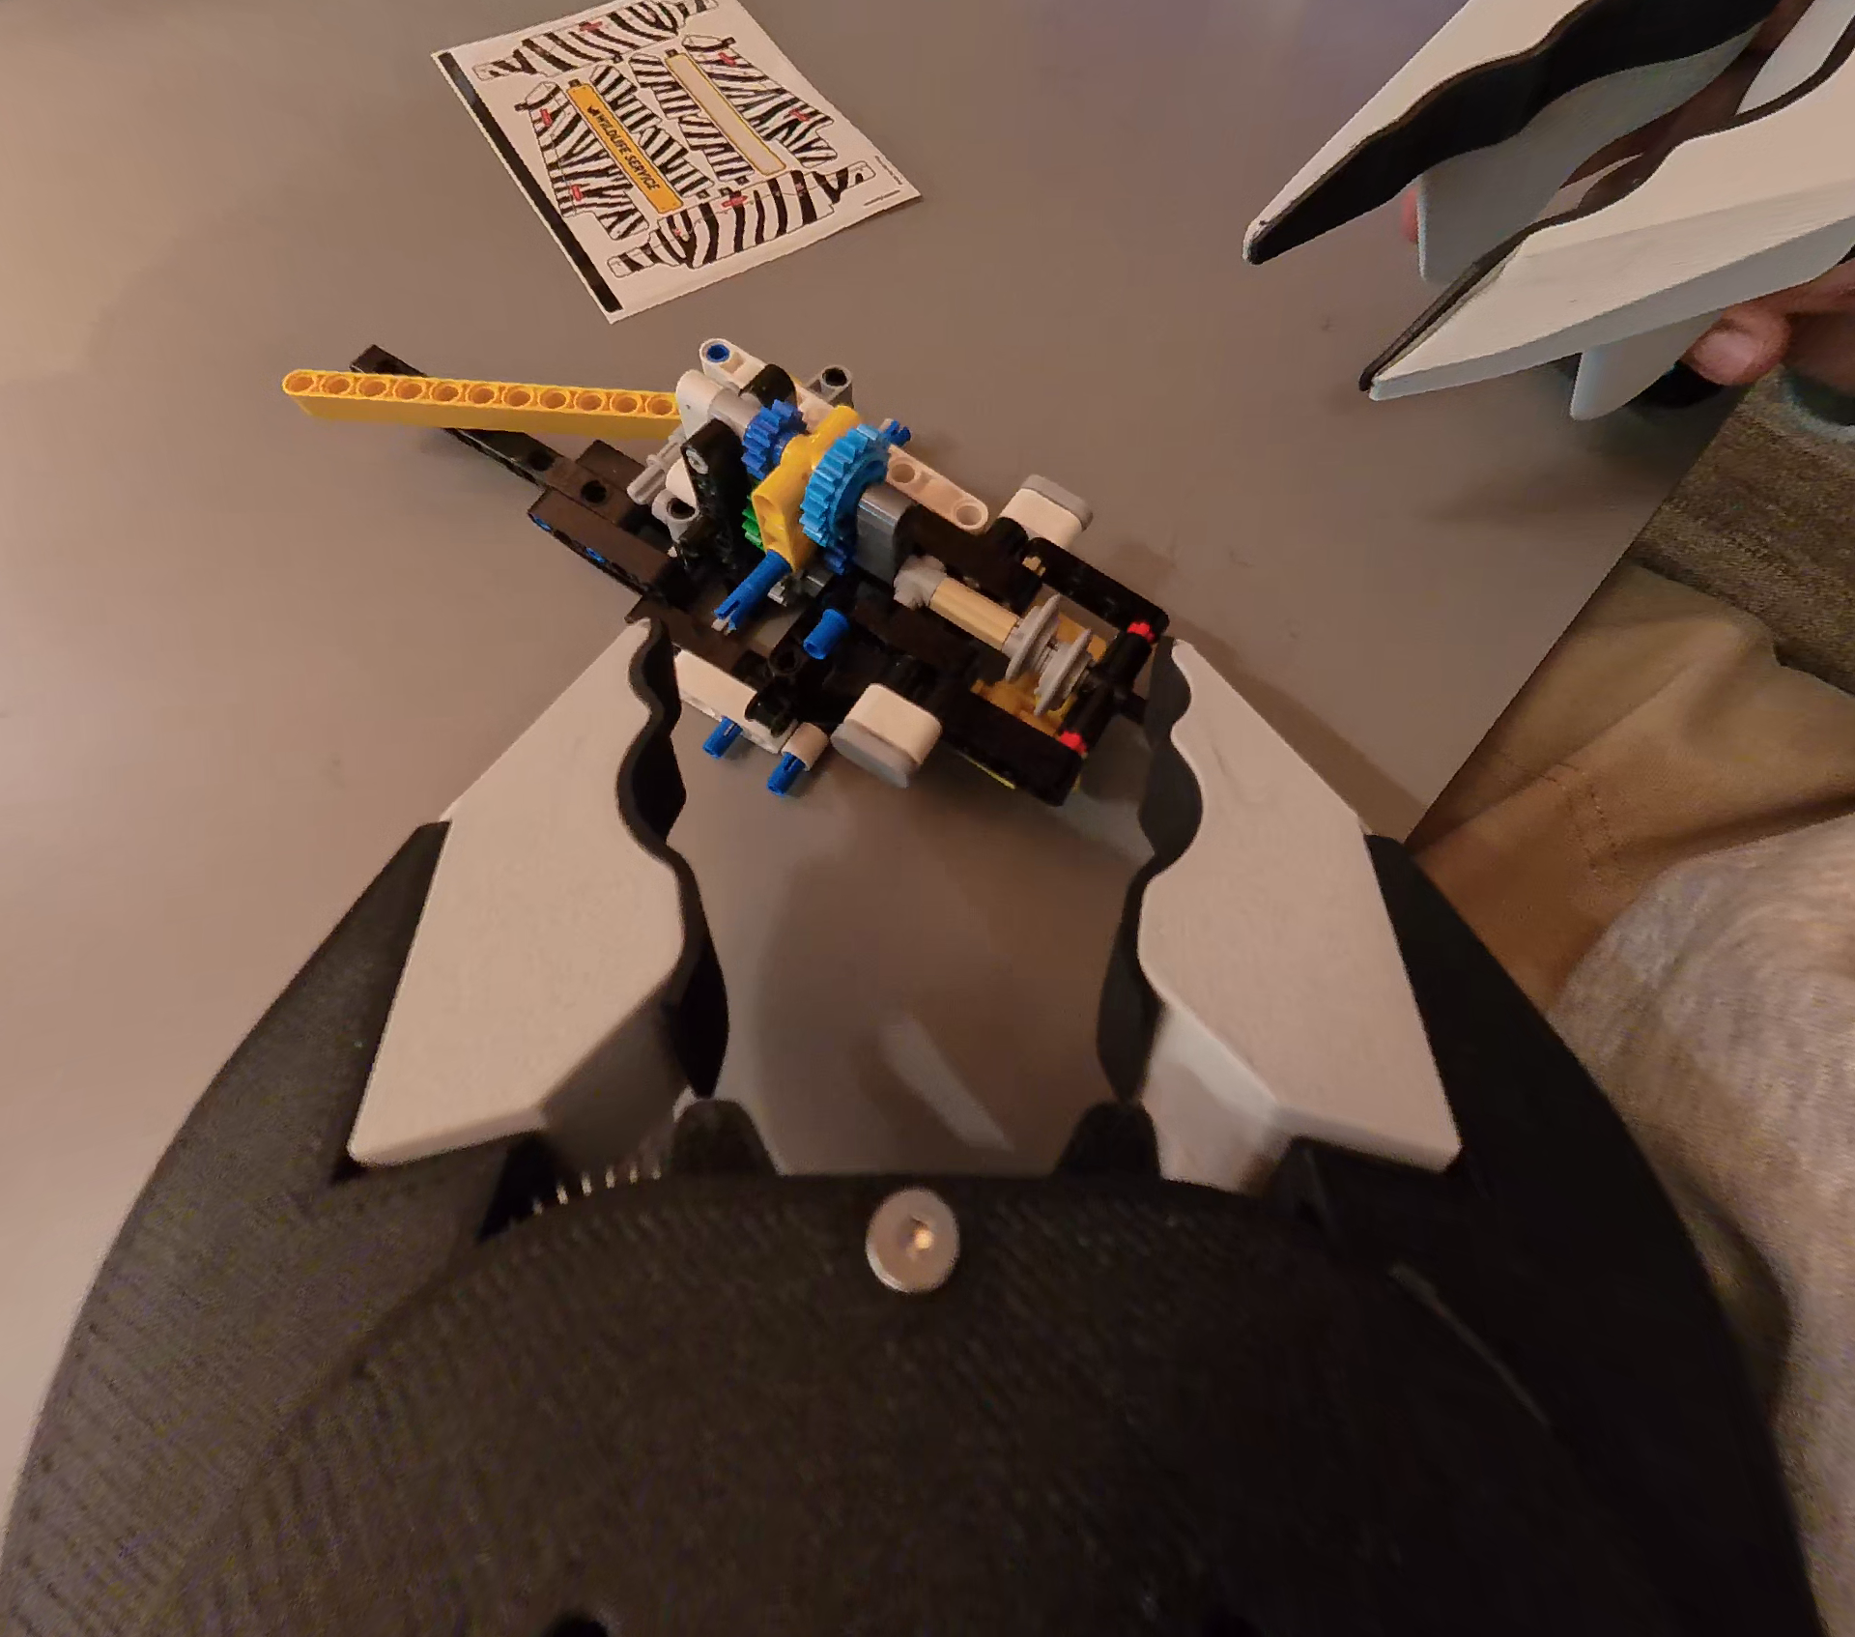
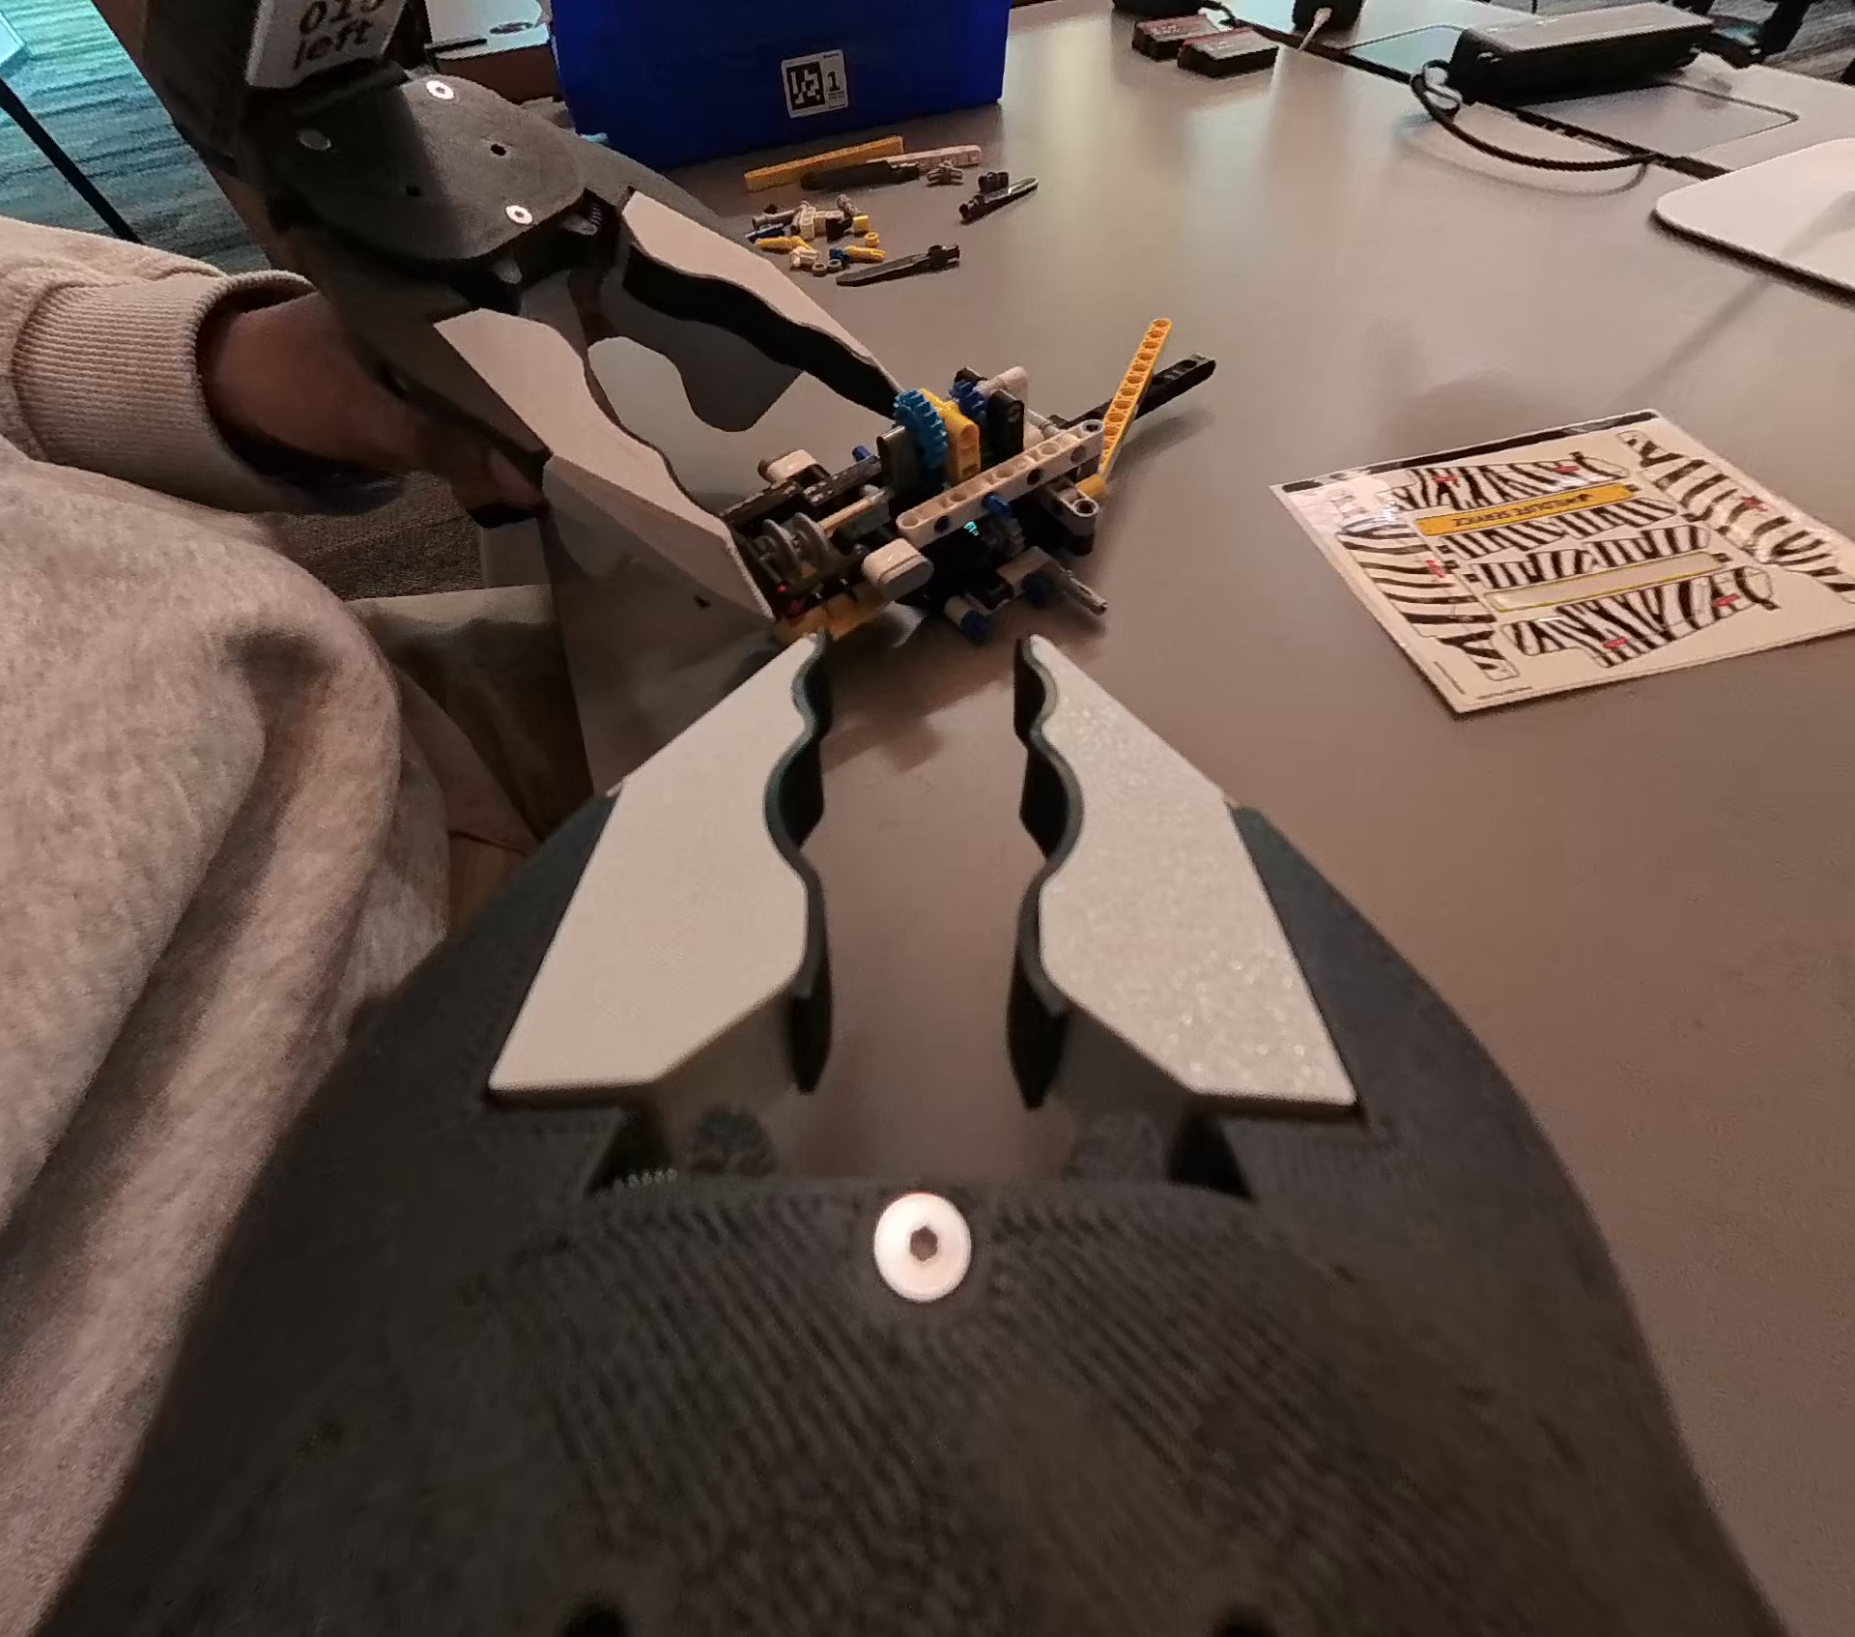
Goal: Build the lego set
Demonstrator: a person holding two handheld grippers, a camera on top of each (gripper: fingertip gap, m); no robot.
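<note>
A partly built lego model of black beams, blue gears and a long yellow beam lies on the grey table. My left gripper straddles the model's near end. Its jaws stand wide and each tip presses one side of the frame. In the right wrist view the left gripper comes in from the left over the model. My right gripper is part open and empty, with its tips just short of the model's side. It also shows at the upper right of the left wrist view.
A zebra-striped sticker sheet lies right of the model. Loose small pieces and a spare yellow beam lie before a blue bin. Chargers and cables sit at the back. The table edge runs beside a person's lap.
</note>
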